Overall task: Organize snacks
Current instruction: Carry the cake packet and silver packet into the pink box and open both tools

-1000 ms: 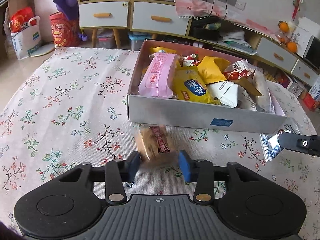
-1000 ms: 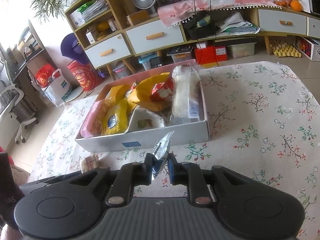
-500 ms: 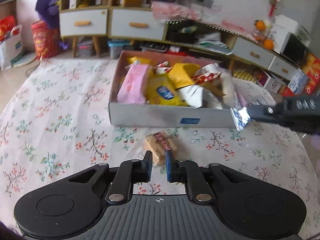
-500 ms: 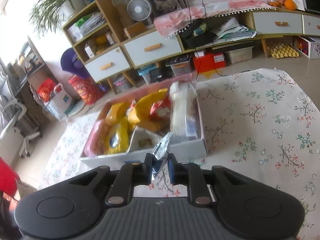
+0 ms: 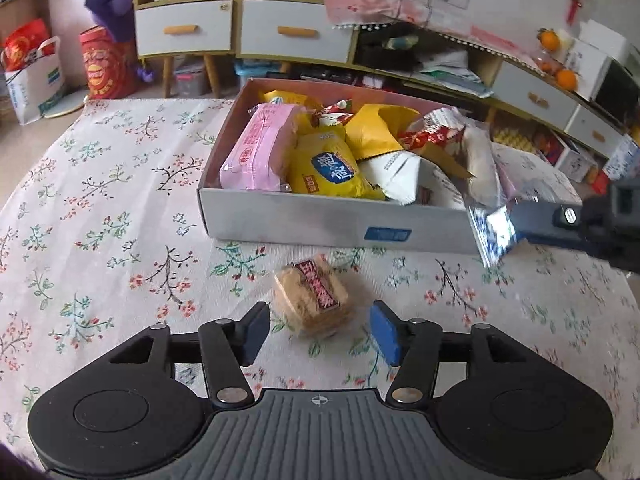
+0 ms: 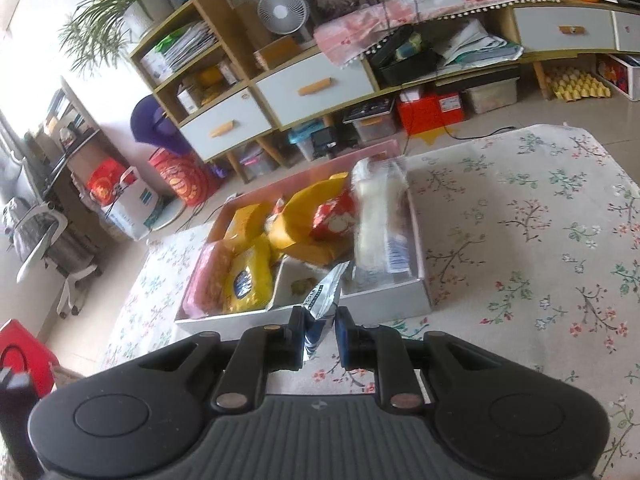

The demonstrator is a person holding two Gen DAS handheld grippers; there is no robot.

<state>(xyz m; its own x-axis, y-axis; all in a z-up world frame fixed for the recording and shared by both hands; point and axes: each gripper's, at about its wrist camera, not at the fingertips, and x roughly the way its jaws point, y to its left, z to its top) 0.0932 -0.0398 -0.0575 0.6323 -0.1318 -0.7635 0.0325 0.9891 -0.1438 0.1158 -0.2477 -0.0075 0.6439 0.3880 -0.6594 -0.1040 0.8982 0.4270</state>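
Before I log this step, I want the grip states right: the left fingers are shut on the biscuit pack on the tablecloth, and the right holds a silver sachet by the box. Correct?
Not quite. In the left wrist view the left gripper is open, its fingers either side of the biscuit pack, which lies free on the tablecloth. The right gripper does hold the silver sachet by the box.

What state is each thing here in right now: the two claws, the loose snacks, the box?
left gripper: open, its fingers either side of the biscuit pack, not touching it.
biscuit pack: lying on the tablecloth, outside the box.
right gripper: shut on the silver packet.
silver packet: held up, near the box's front wall.
box: open-topped, crowded with snack bags.
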